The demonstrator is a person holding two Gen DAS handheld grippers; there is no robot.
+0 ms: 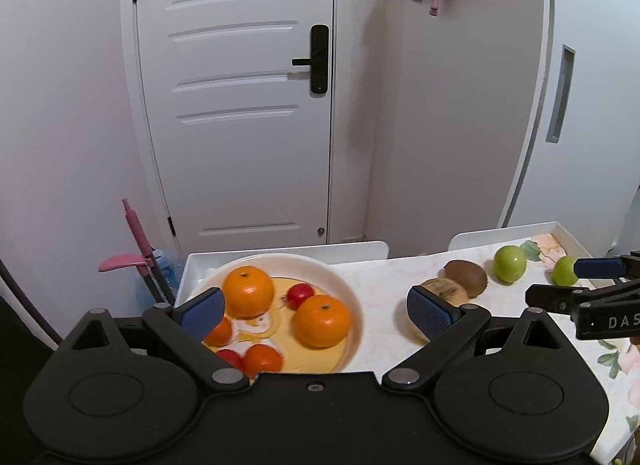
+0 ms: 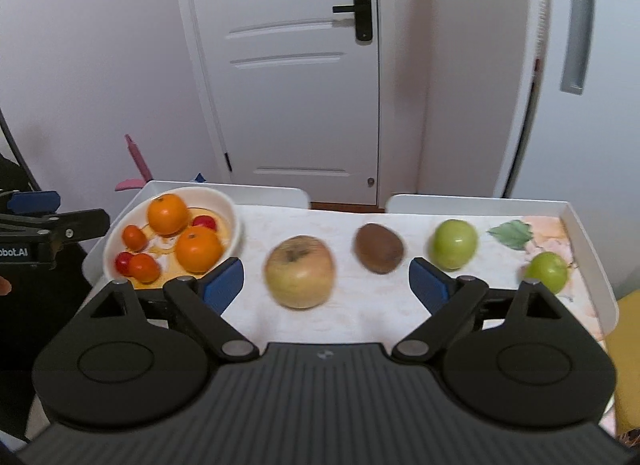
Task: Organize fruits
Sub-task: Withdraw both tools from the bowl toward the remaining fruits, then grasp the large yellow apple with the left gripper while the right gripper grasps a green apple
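- My left gripper (image 1: 316, 315) hangs with its jaws spread wide and nothing between them, above the near part of the bowl (image 1: 352, 297).
- My right gripper (image 2: 326, 281) is spread wide too, holding nothing, over the table (image 2: 360, 317) just short of the loose fruit.
- The bowl sits at the table's left end. In it lie two oranges (image 2: 168, 214) (image 2: 199, 248), two smaller orange fruits (image 2: 134, 237) (image 2: 143, 267) and two small red ones (image 2: 204, 222) (image 2: 123, 262).
- Right of the bowl, on the patterned cloth, the fruit runs in a rough row: a yellowish apple (image 2: 300, 271) near the bowl, then a kiwi (image 2: 378, 248), then a green apple (image 2: 454, 244), with a second green apple (image 2: 546, 271) near the right edge.
- These four lie apart from one another; none touches my fingers.
- In the left view, my right gripper's fingers (image 1: 598, 267) reach in from the right edge near the far green apple.
- A white door (image 1: 240, 105) stands behind the table.
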